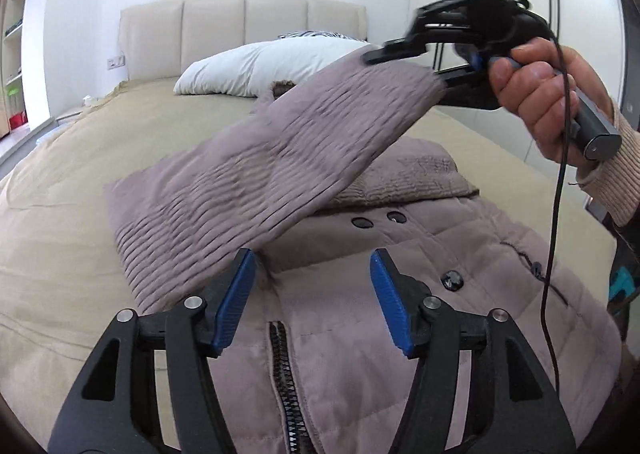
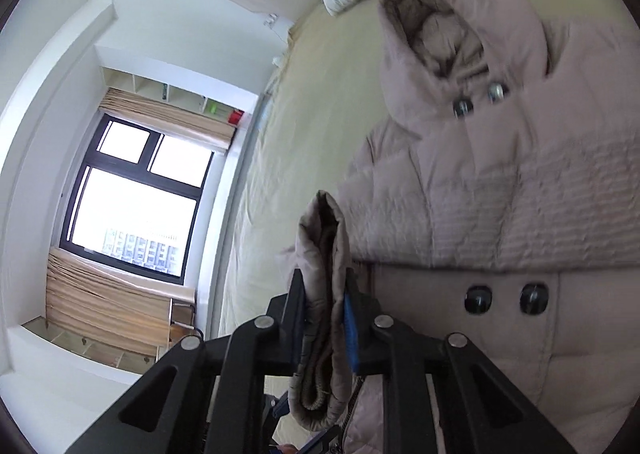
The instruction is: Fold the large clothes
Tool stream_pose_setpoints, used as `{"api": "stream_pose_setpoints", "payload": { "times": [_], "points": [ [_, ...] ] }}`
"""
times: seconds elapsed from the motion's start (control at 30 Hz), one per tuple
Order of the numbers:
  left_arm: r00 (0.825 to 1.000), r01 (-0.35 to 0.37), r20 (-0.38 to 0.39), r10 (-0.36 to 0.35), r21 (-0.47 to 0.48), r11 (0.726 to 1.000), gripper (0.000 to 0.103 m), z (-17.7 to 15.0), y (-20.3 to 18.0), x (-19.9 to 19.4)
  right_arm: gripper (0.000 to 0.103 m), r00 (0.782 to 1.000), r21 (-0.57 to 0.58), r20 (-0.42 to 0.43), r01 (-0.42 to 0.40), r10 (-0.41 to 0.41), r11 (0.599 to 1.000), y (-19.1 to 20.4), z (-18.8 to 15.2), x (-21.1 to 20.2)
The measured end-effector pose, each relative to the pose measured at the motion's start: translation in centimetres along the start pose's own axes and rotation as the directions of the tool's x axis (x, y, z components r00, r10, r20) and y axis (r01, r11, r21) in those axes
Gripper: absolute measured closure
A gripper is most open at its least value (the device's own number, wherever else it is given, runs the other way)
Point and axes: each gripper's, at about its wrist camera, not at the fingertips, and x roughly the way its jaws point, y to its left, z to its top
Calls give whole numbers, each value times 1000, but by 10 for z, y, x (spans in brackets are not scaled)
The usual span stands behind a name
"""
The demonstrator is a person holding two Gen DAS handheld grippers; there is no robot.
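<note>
My right tongs (image 2: pixel 326 314) gripped the sleeve (image 1: pixel 280 157) cuff; left tongs (image 1: pixel 312 294) gaped empty over the coat (image 1: pixel 460 314). Puffy cuff could've slipped mid-fold.

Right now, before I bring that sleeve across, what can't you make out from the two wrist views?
- Sleeve, left wrist view: motion-blurred; the right gripper covers its cuff.
- Jacket hem, both views: cut off by the frame edge and the grippers' fingers.
- Jacket's other sleeve: not seen in either view.
- Bed under the jacket: hidden.
- Left gripper: open above the zipper; contact unclear.
</note>
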Motion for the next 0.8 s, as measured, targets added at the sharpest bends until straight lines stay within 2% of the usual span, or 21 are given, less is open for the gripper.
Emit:
{"api": "stream_pose_setpoints", "payload": {
  "times": [0.1, 0.17, 0.3, 0.43, 0.53, 0.57, 0.6, 0.63, 0.67, 0.73, 0.77, 0.8],
  "points": [
    [1000, 12, -4, -13, -178, 984, 44, 14, 47, 9, 84, 989, -68, 147, 12, -2, 998, 17, 29, -63],
    [1000, 10, -11, -14, -269, 963, 44, 24, 76, 20, 84, 974, -72, 226, 45, -27, 996, 10, 45, -100],
    [1000, -17, -26, 9, -334, 942, 44, 46, 111, 51, 84, 924, -29, 332, 212, -191, 977, -38, 65, -152],
    [998, -45, -55, 29, -325, 945, 44, 68, 125, 90, 84, 890, 104, 341, 286, -304, 953, -120, 69, -162],
    [995, -67, -83, 47, -266, 962, 46, 79, 125, 121, 86, 885, 202, 300, 306, -356, 930, -179, 63, -150],
    [994, -73, -103, 49, -244, 967, 46, 80, 123, 136, 86, 875, 227, 280, 338, -394, 913, -195, 59, -143],
    [988, -76, -151, 42, -228, 971, 46, 79, 119, 156, 86, 863, 240, 272, 368, -426, 898, -208, 56, -137],
    [973, -88, -229, 39, -208, 974, 46, 77, 115, 181, 86, 861, 253, 272, 366, -429, 896, -220, 53, -133],
    [955, -114, -292, 60, -171, 979, 46, 70, 114, 200, 84, 864, 279, 274, 348, -422, 895, -232, 50, -130],
    [951, -143, -290, 109, -98, 985, 46, 70, 106, 208, 77, 855, 301, 278, 355, -438, 885, -239, 45, -129],
    [950, -145, -291, 114, -90, 985, 46, 73, 107, 206, 67, 840, 287, 278, 390, -466, 875, -233, 45, -130],
    [956, -140, -274, 107, -102, 985, 46, 77, 109, 200, 55, 804, 266, 276, 463, -527, 845, -222, 46, -133]
  ]
}}
